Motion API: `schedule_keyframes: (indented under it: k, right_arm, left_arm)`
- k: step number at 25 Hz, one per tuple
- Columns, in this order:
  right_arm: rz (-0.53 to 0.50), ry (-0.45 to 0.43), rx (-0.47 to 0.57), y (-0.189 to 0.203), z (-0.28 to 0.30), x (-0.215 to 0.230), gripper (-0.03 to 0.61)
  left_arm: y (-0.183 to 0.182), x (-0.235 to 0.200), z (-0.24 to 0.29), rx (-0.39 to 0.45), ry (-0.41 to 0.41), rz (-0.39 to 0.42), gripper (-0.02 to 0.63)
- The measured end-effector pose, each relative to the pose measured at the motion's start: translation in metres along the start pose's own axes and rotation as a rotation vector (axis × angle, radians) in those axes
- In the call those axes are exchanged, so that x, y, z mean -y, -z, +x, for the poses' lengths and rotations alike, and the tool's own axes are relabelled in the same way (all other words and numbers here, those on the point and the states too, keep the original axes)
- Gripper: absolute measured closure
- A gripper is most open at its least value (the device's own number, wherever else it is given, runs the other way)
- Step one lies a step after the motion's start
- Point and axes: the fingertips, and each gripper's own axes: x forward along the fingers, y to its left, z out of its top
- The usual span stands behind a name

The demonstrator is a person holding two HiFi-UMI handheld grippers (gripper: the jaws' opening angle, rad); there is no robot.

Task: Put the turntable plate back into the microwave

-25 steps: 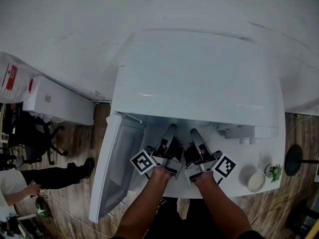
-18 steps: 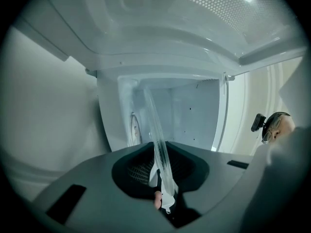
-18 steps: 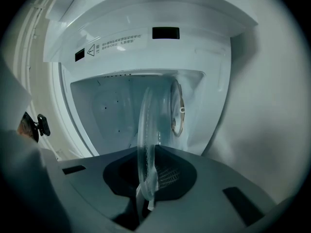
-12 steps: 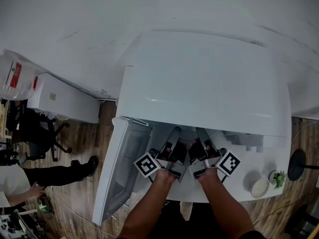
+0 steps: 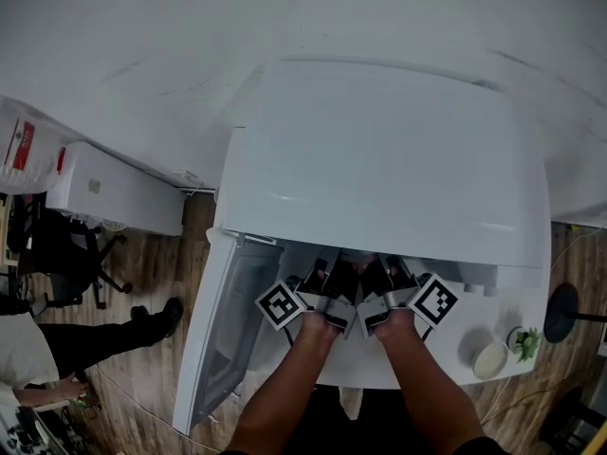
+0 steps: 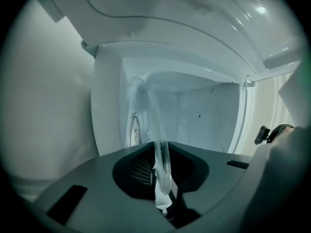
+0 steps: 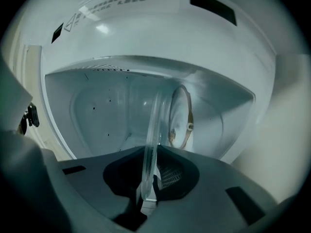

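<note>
In the head view, the left gripper [image 5: 322, 290] and the right gripper [image 5: 387, 287] are held side by side at the mouth of the microwave [image 5: 379, 159]. Its door [image 5: 220, 335] is swung open at the left.

In the left gripper view, the rim of the glass plate [image 6: 150, 118] is seen between the jaws, which are closing on it. The plate reaches into the microwave.

In the right gripper view, the rim is pinched by the jaws.

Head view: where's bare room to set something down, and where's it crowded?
Bare: the microwave top, front edge to wall. Crowded: the cavity mouth, where the left hand-held gripper, jaws closing on the turntable plate, sits beside the right hand-held gripper. A bowl and plant sit at the right corner of the table.
</note>
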Motion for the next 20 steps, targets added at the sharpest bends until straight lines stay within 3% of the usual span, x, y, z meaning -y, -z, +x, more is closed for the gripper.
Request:
schedule_keyframes:
  k: [6,14,20]
  right_arm:
    - [-0.062,0.03,-0.028,0.0,-0.007,0.0,0.505]
    - [0.005,-0.003,-0.034,0.008,-0.012,-0.006,0.497]
    - [0.044,-0.043,0.005,0.002,-0.011,-0.009,0.489]
  left_arm:
    - [0.0,0.006,0.014,-0.003,0.015,0.017,0.541]
    - [-0.003,0.007,0.021,0.017,-0.014,0.032,0.525]
    - [0.001,0.007,0.017,-0.013,-0.026,0.094,0.499]
